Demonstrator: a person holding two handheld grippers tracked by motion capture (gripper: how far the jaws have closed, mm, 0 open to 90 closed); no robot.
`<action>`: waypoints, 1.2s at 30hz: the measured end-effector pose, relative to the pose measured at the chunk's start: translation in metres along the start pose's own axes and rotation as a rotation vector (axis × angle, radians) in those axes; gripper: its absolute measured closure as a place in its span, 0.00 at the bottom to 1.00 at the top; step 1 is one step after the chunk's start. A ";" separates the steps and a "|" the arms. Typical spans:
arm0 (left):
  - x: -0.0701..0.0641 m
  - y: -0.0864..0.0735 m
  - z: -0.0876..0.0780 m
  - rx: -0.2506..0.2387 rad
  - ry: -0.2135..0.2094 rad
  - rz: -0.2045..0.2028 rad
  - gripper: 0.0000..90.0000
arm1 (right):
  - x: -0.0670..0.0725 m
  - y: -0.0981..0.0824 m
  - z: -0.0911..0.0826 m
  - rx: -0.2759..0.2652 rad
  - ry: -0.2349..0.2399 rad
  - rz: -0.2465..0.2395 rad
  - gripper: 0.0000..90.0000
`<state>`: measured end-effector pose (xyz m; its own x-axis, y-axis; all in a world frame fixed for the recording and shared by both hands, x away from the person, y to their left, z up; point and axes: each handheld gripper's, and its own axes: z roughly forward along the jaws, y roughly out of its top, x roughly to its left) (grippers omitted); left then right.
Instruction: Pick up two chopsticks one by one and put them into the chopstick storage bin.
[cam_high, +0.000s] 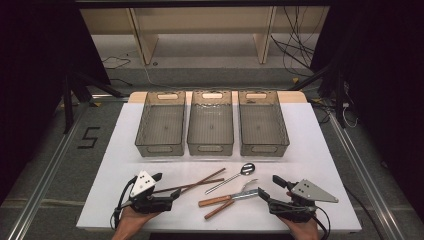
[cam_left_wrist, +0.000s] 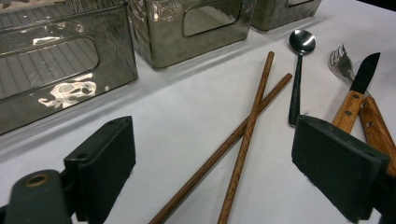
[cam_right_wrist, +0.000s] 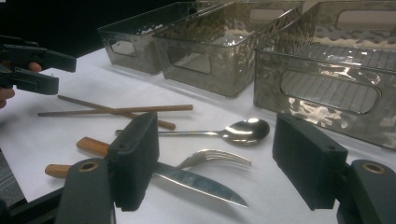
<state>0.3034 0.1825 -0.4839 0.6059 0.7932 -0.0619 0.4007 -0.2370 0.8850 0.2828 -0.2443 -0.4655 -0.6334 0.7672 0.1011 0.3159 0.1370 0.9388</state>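
I hold the left tool (cam_high: 159, 186) spread and empty just short of the crossed chopsticks (cam_high: 192, 184), lined up to pick them. My right tool (cam_high: 270, 187) is likewise spread at the knife (cam_high: 227, 198) tip, right of the chopsticks. Three empty bins (cam_high: 210, 125) wait behind the chopsticks on the desk (cam_high: 320, 165), probably for sorting.

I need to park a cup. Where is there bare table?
Bare: the white table right of the spoon, and left of the chopsticks below the left bin. Crowded: the centre front, with knife and fork.
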 end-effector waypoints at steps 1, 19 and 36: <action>0.000 0.000 0.000 0.001 0.000 0.000 0.15 | 0.000 0.000 0.000 -0.001 0.000 0.000 0.36; -0.001 0.022 0.000 0.067 -0.039 0.025 0.17 | -0.001 0.000 0.001 -0.001 0.006 0.012 0.36; -0.010 0.066 0.026 0.372 -0.101 0.151 0.27 | -0.002 0.000 0.001 0.007 0.008 0.017 0.36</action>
<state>0.3415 0.1444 -0.4364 0.7341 0.6791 -0.0056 0.5117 -0.5477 0.6620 0.2849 -0.2454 -0.4665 -0.6330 0.7648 0.1200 0.3320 0.1282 0.9345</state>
